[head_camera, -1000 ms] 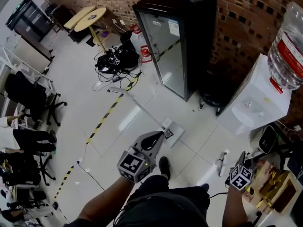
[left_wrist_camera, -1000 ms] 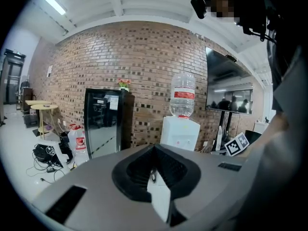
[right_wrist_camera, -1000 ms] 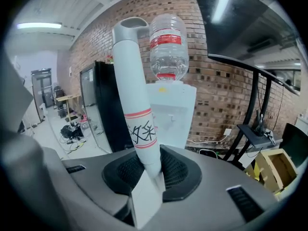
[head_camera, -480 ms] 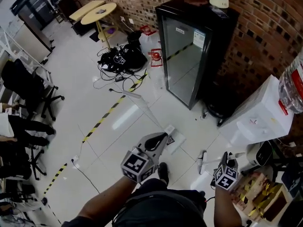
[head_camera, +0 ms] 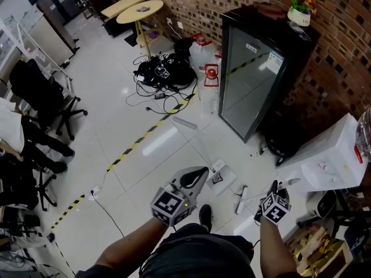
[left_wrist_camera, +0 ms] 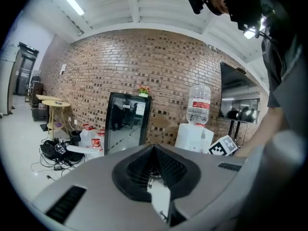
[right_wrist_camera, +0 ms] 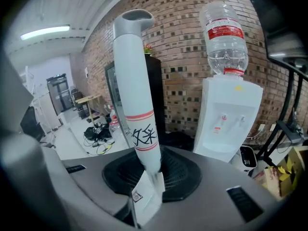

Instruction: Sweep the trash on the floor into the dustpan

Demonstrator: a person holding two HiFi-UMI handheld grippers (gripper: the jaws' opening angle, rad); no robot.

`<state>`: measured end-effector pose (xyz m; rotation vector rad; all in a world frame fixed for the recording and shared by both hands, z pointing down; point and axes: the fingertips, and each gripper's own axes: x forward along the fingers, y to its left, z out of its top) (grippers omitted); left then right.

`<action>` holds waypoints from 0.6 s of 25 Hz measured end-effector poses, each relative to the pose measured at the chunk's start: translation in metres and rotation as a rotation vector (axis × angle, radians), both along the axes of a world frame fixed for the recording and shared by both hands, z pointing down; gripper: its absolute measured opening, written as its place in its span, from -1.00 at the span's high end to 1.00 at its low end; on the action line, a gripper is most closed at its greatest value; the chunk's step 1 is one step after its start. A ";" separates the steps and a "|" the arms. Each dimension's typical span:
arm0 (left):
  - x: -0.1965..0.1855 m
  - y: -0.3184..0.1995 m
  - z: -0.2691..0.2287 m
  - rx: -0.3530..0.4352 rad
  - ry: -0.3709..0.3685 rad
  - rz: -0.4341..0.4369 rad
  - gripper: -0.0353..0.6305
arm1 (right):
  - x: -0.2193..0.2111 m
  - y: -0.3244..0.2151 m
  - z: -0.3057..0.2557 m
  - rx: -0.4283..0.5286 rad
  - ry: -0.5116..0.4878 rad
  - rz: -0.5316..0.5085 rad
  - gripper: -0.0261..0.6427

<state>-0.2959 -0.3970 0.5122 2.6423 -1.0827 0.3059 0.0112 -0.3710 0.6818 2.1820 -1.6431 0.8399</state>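
The right gripper's jaws clench a white handle (red bands, black print), while the left gripper's jaws are pressed together with nothing seen between them.

Head view sits high on the person and faces steeply down at the floor, with the left gripper and right gripper close at its bottom edge. Left gripper view sits lower and faces about level at the fridge and dispenser, some way off. Right gripper view faces the same way from nearer, with the broom handle right at the lens; all three views share the fridge and dispenser.
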 end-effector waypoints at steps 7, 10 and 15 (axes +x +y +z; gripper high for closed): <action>-0.020 -0.008 0.002 -0.020 0.013 -0.015 0.82 | -0.036 -0.036 -0.004 0.014 -0.062 0.036 0.64; -0.020 -0.015 0.003 -0.017 0.018 -0.016 0.82 | -0.036 -0.042 -0.002 0.016 -0.098 0.085 0.64; -0.023 -0.013 0.004 -0.027 0.021 -0.027 0.82 | -0.037 -0.042 0.003 0.009 -0.170 0.177 0.64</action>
